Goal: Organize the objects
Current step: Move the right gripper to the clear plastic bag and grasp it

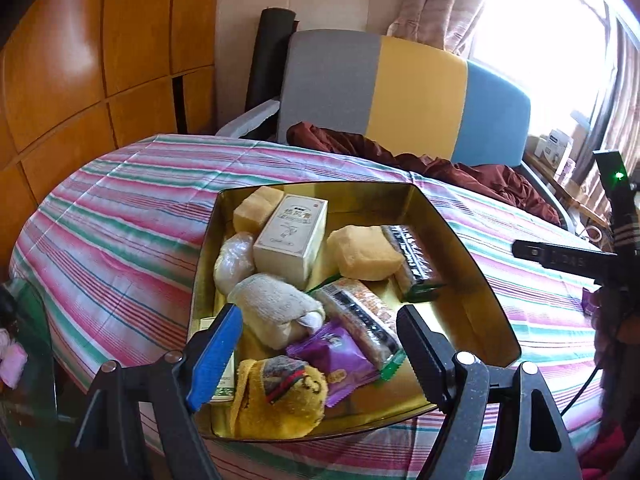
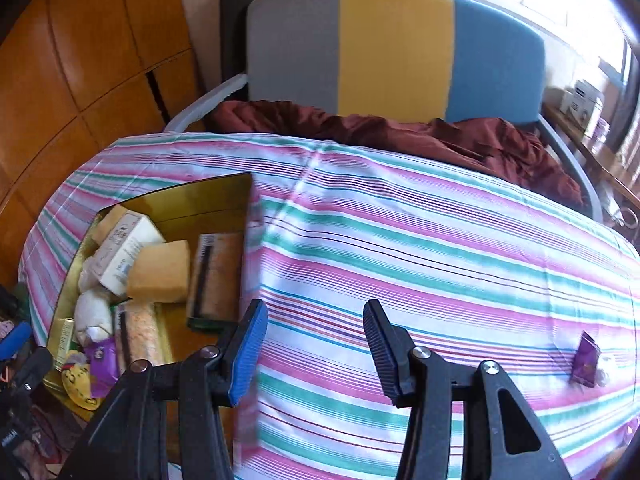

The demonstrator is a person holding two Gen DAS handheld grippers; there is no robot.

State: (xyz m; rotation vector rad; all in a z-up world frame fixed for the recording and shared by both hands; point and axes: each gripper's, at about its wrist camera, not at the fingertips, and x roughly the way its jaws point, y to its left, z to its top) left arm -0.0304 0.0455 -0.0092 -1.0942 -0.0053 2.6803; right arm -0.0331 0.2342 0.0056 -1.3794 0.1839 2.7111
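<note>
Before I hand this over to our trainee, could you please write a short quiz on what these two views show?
1. True or false: the left hand-held gripper is shut on the white box.
2. Which item lies outside the gold tin, on the striped cloth?
A. a yellow sponge
B. a purple packet
C. the yellow sock
3. Fill in: the right hand-held gripper holds ____.

Key: 1 false; 2 B; 3 nothing.
</note>
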